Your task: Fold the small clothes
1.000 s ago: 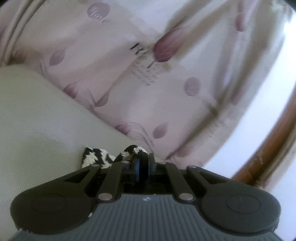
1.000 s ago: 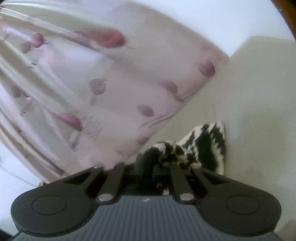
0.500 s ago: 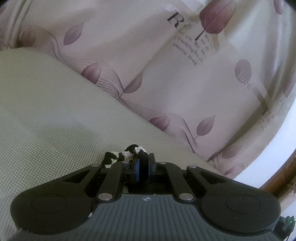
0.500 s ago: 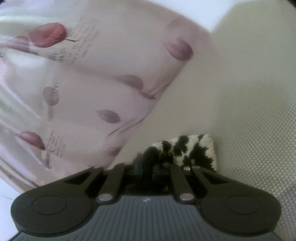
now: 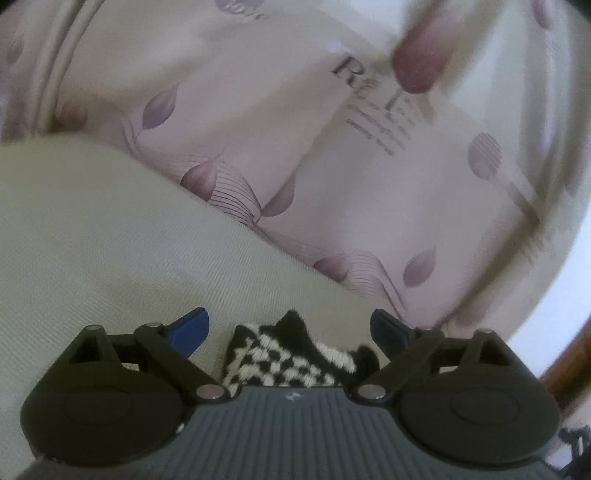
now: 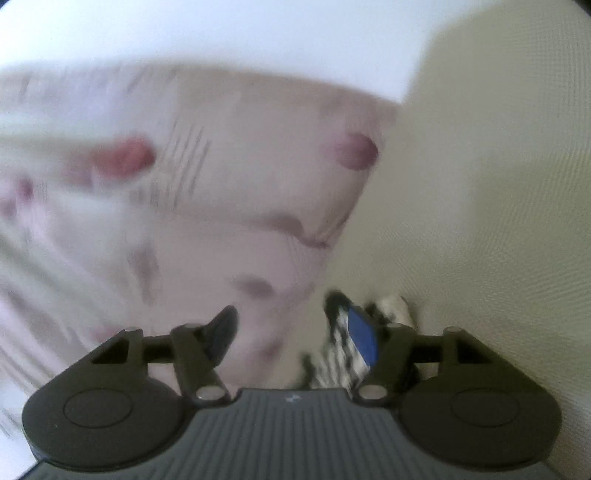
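A small black-and-white checkered knit garment lies on the pale cloth-covered surface. My left gripper is open, with its blue-padded fingers spread on either side of the garment and not holding it. In the blurred right wrist view the same garment lies low beside and behind the right finger. My right gripper is open and empty.
A pink curtain with purple leaf prints and lettering hangs just beyond the surface's far edge and also shows in the right wrist view. A brown wooden edge shows at the right. White wall is above.
Both grippers were shut on the checkered garment; both have now opened and let it go. The garment lies on the surface. The right view is blurred by motion.
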A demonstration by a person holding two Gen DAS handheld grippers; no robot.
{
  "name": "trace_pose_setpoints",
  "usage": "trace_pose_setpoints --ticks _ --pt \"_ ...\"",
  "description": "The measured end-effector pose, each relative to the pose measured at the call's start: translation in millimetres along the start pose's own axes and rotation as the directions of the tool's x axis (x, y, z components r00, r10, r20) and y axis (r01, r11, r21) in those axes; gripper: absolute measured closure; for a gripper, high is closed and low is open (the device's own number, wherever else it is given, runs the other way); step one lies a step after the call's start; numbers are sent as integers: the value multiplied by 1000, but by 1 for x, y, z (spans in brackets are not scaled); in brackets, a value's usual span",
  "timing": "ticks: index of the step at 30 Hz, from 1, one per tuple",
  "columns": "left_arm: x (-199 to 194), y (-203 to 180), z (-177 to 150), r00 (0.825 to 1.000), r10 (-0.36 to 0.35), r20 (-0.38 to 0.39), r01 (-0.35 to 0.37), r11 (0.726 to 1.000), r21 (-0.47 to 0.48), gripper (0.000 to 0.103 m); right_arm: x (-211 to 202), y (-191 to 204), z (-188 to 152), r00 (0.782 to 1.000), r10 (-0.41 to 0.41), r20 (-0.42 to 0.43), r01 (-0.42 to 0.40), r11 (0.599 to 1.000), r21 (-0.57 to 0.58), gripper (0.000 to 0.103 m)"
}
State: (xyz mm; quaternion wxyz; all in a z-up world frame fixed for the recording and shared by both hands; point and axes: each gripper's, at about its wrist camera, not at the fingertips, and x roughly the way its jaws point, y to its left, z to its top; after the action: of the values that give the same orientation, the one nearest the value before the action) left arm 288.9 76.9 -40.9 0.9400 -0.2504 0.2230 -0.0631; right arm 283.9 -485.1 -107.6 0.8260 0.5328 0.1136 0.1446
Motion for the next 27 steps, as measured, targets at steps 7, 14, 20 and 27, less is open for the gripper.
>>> trace_pose_setpoints --ticks 7,14,20,27 --pt "-37 27 -19 993 3 -118 6 997 76 14 -45 30 -53 973 -217 -79 173 912 -371 36" --pt "-31 33 -38 965 -101 -242 121 990 66 62 -58 30 -73 966 -240 -99 182 898 -401 81" --pt "-45 33 -45 959 -68 -275 95 992 87 90 -65 31 -72 954 -278 -107 210 882 -422 94" --pt "-67 44 -52 954 -63 -292 94 991 94 85 -84 29 -73 936 -311 -164 206 863 -461 94"
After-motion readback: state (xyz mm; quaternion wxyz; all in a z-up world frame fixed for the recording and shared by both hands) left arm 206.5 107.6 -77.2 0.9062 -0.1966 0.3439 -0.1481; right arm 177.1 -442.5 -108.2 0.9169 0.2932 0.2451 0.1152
